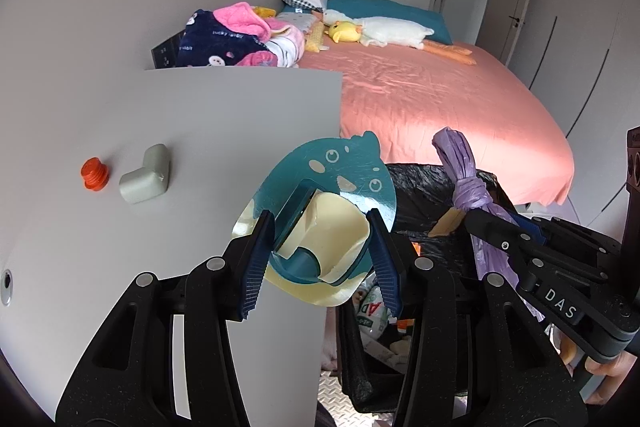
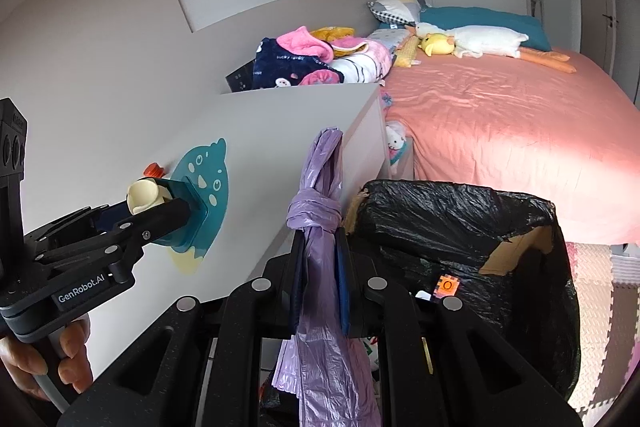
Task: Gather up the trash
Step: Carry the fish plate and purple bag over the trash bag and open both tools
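The left gripper (image 1: 320,247) has its blue ribbed fingers (image 1: 256,259) pressed against the two sides of a teal and cream plastic holder with a flat, creature-shaped backplate (image 1: 332,179), gripping it by the cream cup-like part that juts from the plate. In the right wrist view the same holder (image 2: 208,187) is carried above the right edge of a white cabinet top (image 2: 256,131), with the left gripper (image 2: 168,211) reaching in from the left.

The right gripper (image 2: 320,291) is clamped on a knotted lilac plastic bag (image 2: 316,223), which is pinched just below its knot; the twisted end stands up above the fingers and the loose body hangs down between the gripper's arms. From the left wrist camera the lilac bag (image 1: 464,179) and the right gripper (image 1: 492,231) sit just right of the holder.

Just right of the bag is a cardboard box lined with a black bin liner (image 2: 460,219), open at the top, with scraps visible inside. It stands on the floor between the cabinet and a bed with a salmon-pink sheet (image 2: 500,131).

On the cabinet top, far left, lie an orange ribbed plastic plug (image 1: 95,174) and, beside it, a grey L-shaped foam corner guard (image 1: 146,175). Pillows, folded blankets and a white plush goose (image 1: 392,31) sit at the far end of the bed.
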